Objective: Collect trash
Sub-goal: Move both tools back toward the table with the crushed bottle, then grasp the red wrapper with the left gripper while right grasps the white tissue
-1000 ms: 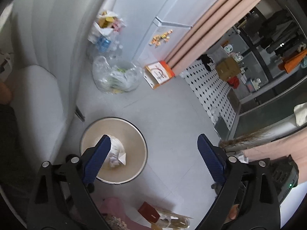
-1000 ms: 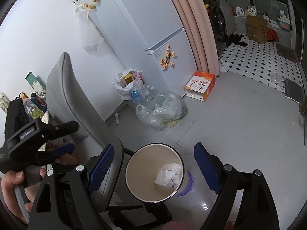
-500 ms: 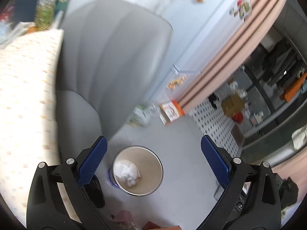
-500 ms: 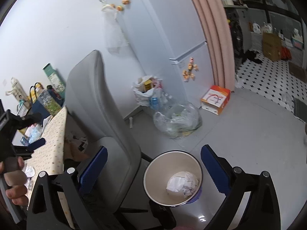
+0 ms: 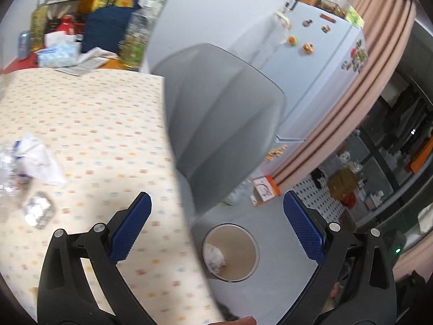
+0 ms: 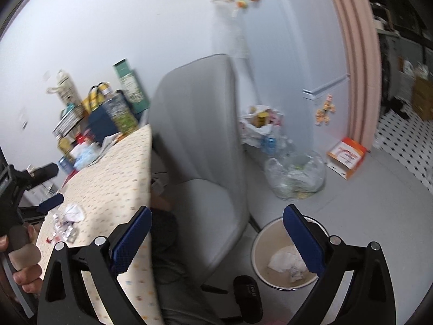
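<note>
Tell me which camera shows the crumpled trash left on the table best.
The left wrist view: the white crumpled wrapper and foil scrap lie large at its left edge on the dotted tablecloth, though blurred. The right wrist view shows the same pile small and distant, beside the left gripper.

right gripper (image 6: 216,228): jaws wide apart, nothing btwn pads
left gripper (image 6: 40,187): at left edge over table, held by hand (image 6: 20,260); jaws apart, empty
bin (image 6: 259,246): on floor beside chair, w/ crumpled paper (image 6: 282,261) inside
table (image 6: 113,178): dotted cloth, crumpled wrappers (image 6: 67,220) near left gripper
chair (image 6: 200,146): grey, btwn table & bin
clear bag (image 6: 297,174): on floor by fridge (image 6: 284,54), orange box (image 6: 346,157) near it
</note>
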`<state>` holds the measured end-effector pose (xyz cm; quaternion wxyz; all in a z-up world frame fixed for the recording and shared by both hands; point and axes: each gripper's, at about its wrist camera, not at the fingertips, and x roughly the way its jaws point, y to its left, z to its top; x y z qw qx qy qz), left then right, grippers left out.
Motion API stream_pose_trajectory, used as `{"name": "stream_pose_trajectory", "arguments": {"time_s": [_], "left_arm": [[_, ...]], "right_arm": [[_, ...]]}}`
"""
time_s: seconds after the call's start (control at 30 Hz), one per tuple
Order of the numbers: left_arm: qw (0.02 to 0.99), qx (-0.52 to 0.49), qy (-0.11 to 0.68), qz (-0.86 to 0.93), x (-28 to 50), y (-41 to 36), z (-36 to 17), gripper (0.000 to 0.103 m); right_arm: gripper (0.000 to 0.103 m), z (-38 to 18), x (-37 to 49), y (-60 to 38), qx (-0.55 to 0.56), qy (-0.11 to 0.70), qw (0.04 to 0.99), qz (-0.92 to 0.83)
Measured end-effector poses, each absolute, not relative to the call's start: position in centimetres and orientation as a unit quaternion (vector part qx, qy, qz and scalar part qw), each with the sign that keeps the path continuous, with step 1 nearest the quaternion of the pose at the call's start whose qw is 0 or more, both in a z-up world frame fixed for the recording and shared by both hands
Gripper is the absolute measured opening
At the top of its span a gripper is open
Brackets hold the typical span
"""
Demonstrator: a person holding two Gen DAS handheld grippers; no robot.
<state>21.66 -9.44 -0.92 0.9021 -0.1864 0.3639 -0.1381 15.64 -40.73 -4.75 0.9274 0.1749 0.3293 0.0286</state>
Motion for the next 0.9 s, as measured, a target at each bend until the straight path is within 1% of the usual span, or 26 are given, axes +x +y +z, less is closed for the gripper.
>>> {"name": "stream_pose_trajectory", "arguments": {"time_s": [0.23, 0.53, 0.8, 0.9], "left_arm": [[0.91, -0.209, 0.35, -0.078, 19.1, -2.4, -1.4, 0.097], [0.912, -0.229, 0.34, -0.009, 16.4, 4.1, -2.1, 0.097], [0.91, -0.251, 0.329, 0.04, 14.3, 9.2, -2.8, 0.097], [0.903, -0.268, 0.328, 0.067, 13.5, 11.8, -3.6, 0.097]], "right_arm": [[0.095, -3.3, 17.1, -35.0, 0.164, 0.326, 0.927, 0.087], [0.095, -3.5, 18.7, -28.1, 0.143, 0.343, 0.915, 0.156], [0.094, -3.9, 19.5, -22.8, 0.122, 0.362, 0.903, 0.199], [0.091, -4.0, 19.9, -21.4, 0.121, 0.366, 0.899, 0.208]]}}
